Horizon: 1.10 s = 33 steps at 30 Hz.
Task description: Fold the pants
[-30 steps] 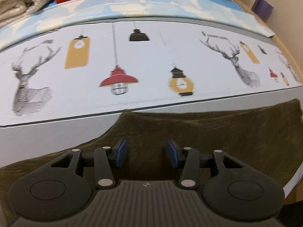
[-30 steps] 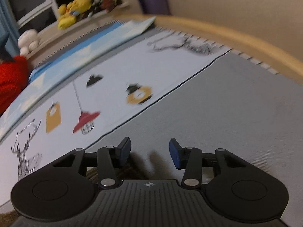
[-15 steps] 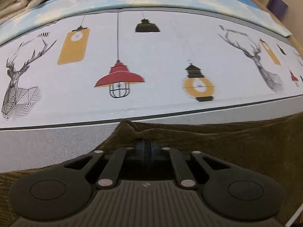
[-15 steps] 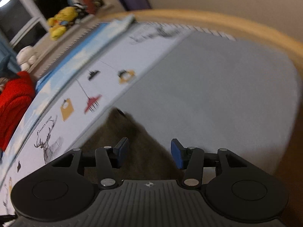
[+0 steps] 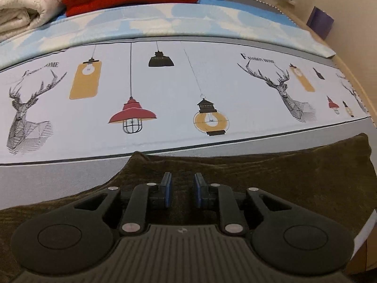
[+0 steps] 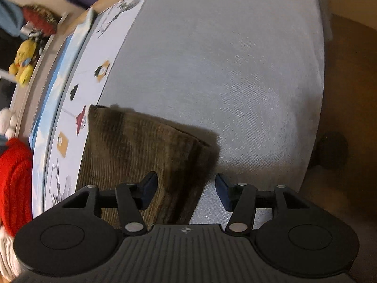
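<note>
Left hand-held gripper (image 5: 182, 192) reopened, released one pants (image 5: 282, 176).

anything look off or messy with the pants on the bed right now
Only slightly: the pants lie mostly flat, but one corner near the left gripper is pinched up into a small peak. Nothing is spilled or damaged.

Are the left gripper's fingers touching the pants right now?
Cannot tell. In the left wrist view the left gripper hangs over the pants with a gap between its fingers, but contact below isn't visible.
</note>
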Each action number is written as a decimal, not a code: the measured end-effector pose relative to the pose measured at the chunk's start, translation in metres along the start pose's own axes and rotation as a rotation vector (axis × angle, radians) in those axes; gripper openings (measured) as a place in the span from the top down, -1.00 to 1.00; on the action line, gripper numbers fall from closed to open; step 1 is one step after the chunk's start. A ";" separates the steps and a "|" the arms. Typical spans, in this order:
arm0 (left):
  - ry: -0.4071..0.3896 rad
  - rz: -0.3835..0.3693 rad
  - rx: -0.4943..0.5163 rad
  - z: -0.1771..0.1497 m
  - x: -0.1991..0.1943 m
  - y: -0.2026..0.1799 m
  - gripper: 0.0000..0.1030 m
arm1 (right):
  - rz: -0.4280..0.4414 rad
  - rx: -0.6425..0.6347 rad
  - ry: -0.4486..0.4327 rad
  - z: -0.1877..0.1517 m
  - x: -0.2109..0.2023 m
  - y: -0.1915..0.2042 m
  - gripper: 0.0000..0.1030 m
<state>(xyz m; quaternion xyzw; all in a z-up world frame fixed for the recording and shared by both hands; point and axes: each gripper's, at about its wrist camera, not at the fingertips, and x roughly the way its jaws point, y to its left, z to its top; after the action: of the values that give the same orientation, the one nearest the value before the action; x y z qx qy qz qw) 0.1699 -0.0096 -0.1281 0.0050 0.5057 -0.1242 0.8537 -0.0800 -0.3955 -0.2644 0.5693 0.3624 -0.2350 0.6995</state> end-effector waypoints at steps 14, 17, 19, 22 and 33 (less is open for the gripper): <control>-0.038 -0.025 -0.019 -0.070 -0.076 -0.010 0.58 | -0.011 -0.050 -0.171 -0.014 -0.010 0.014 0.63; -0.040 -0.016 -0.009 -0.080 -0.083 -0.010 0.58 | -0.006 -0.064 -0.183 -0.016 -0.015 0.017 0.64; -0.035 -0.014 -0.011 -0.085 -0.085 -0.008 0.58 | -0.001 -0.075 -0.195 -0.018 -0.020 0.020 0.65; -0.040 -0.017 -0.011 -0.088 -0.090 -0.004 0.58 | -0.007 -0.110 -0.216 -0.021 -0.028 0.029 0.66; -0.082 -0.034 -0.083 -0.086 -0.111 0.036 0.58 | -0.035 -0.785 -0.465 -0.118 -0.087 0.180 0.69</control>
<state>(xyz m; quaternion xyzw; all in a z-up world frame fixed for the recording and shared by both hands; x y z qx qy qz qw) 0.0532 0.0600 -0.0788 -0.0439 0.4750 -0.1176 0.8710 -0.0292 -0.2449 -0.0951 0.1870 0.2670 -0.2134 0.9210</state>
